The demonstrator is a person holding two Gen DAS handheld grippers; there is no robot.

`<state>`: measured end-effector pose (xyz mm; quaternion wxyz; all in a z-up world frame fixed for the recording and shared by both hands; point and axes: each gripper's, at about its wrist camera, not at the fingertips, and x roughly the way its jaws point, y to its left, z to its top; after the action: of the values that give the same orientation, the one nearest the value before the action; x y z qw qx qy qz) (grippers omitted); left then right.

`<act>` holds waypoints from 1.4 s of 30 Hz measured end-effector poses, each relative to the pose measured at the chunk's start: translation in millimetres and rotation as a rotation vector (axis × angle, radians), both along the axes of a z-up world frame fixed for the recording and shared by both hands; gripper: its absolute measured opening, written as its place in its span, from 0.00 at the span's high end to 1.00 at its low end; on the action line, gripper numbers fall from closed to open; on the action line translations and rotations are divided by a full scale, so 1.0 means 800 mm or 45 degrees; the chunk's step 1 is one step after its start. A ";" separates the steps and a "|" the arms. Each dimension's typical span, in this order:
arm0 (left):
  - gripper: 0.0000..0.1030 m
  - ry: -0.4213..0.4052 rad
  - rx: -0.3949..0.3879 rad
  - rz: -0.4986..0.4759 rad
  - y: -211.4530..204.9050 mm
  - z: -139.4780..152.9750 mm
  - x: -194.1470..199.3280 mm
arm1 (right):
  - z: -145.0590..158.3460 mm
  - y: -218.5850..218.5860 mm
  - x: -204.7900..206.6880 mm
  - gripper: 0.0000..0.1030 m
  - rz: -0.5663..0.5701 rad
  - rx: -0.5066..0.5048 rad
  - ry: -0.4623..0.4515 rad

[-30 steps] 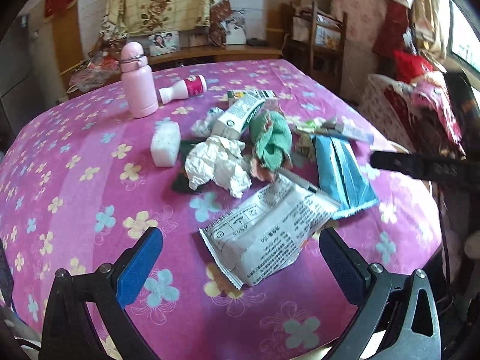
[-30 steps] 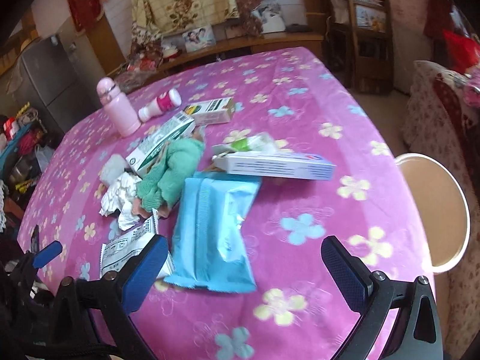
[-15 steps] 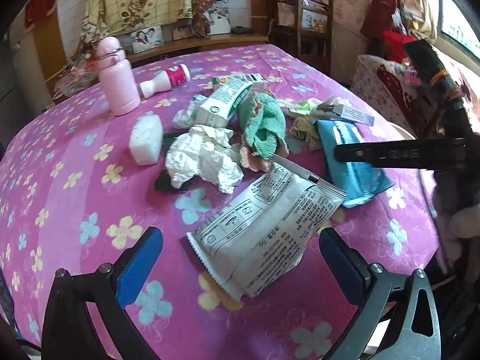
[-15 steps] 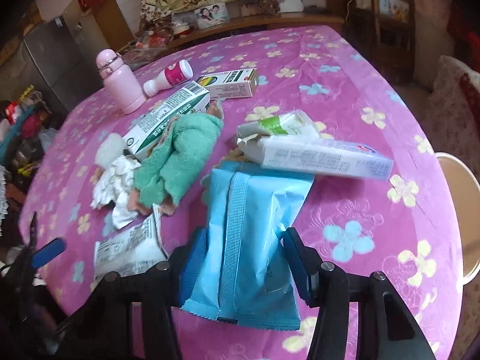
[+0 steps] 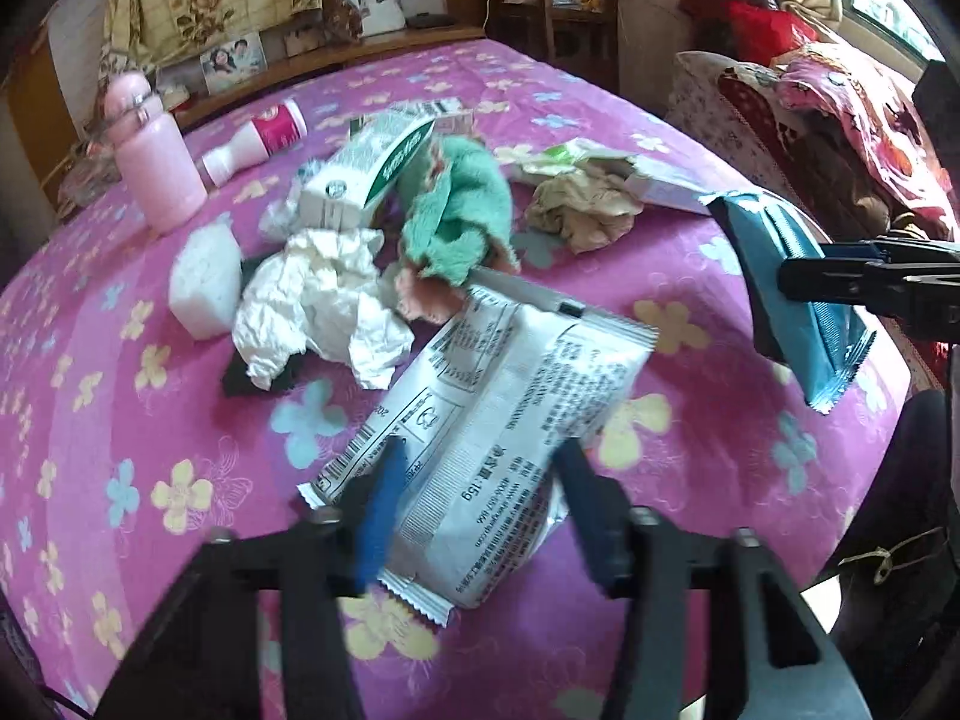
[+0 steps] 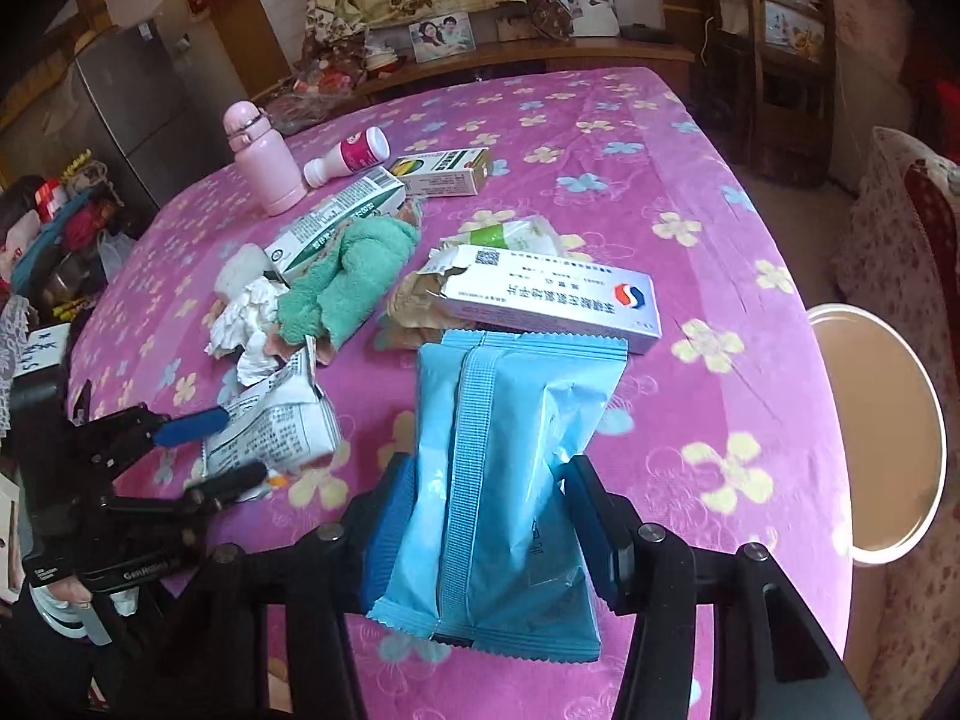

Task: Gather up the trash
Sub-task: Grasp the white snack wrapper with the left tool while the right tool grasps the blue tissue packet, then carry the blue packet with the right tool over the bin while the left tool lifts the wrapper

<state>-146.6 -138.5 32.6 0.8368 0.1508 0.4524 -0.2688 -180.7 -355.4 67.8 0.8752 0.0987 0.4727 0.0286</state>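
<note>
On the flowered magenta worktop (image 6: 690, 138), the right claw (image 6: 489, 531) grips a crinkled blue wrapper (image 6: 510, 468) lifted beside the green towel (image 6: 348, 276); the left claw (image 5: 474, 510) pinches a printed silver-white sachet (image 5: 498, 420) nearer that towel.

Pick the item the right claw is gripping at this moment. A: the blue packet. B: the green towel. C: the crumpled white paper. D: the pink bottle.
A: in the right wrist view the right claw is closed on both sides of the blue packet, which is lifted off the tablecloth, while the other listed items rest on the table.
</note>
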 end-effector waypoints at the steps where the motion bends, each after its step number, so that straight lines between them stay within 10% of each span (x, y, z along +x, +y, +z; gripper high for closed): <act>1: 0.62 0.009 -0.007 -0.004 0.000 0.004 -0.002 | 0.000 -0.002 -0.002 0.47 -0.005 0.006 -0.003; 8: 0.63 0.057 -0.043 0.042 0.007 0.015 0.001 | 0.007 -0.016 -0.016 0.47 -0.036 0.041 -0.033; 11: 0.26 0.136 -0.097 0.046 0.013 0.011 0.008 | 0.008 -0.017 -0.020 0.47 -0.038 0.043 -0.038; 21: 0.16 0.030 0.101 -0.016 -0.007 -0.013 0.019 | 0.006 -0.010 -0.020 0.47 -0.029 0.055 -0.024; 27: 0.44 0.038 0.043 -0.010 -0.005 -0.001 0.013 | 0.008 -0.008 -0.021 0.47 -0.024 0.047 -0.029; 42: 0.48 0.019 -0.166 -0.111 -0.083 0.071 -0.024 | 0.041 -0.064 -0.058 0.47 -0.134 0.034 -0.129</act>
<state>-165.5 -204.8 89.7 0.8290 0.1134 0.4333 -0.3350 -227.2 -406.4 100.9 0.8968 0.1336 0.4216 -0.0063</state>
